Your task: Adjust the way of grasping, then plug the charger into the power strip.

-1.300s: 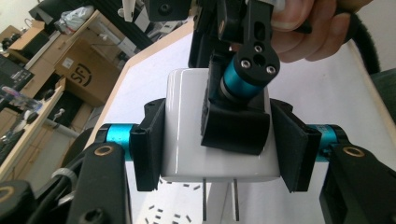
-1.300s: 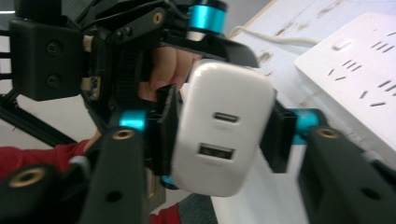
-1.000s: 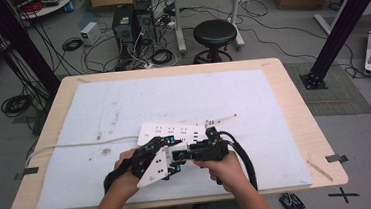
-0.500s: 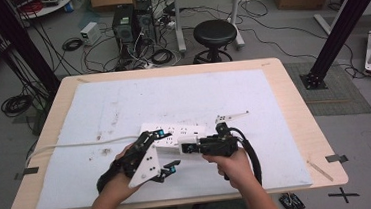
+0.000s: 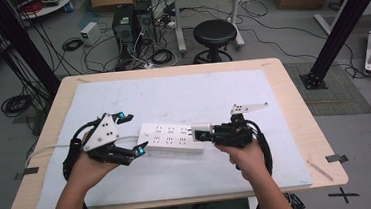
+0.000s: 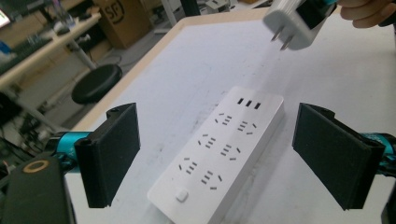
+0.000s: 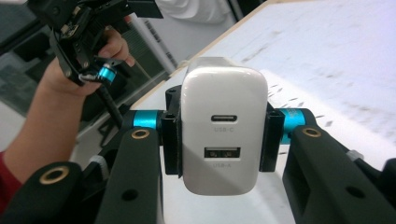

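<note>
A white power strip (image 5: 171, 137) lies flat on the white mat (image 5: 197, 93), its sockets facing up (image 6: 219, 154). My left gripper (image 5: 132, 133) hovers at the strip's left end. Its jaws have just been opening and now stand wide apart, with the pads (image 6: 116, 154) pressing on nothing. My right gripper (image 5: 211, 132) is shut on a white USB charger (image 5: 201, 132) just off the strip's right end. The charger's port face (image 7: 224, 126) points at the right gripper's camera. Its bare prongs (image 6: 282, 39) hang in the air above the strip, clear of it.
The mat covers most of a wooden table (image 5: 293, 91). Beyond the far edge stand a black stool (image 5: 214, 34), computer cases (image 5: 129, 23) and loose floor cables. A black frame post (image 5: 343, 27) slants at the right. Tape bits (image 5: 337, 157) sit near the right front corner.
The two hands have drawn apart. The left gripper opened and went left off the strip, while the right gripper carried the charger right and up, away from the sockets.
</note>
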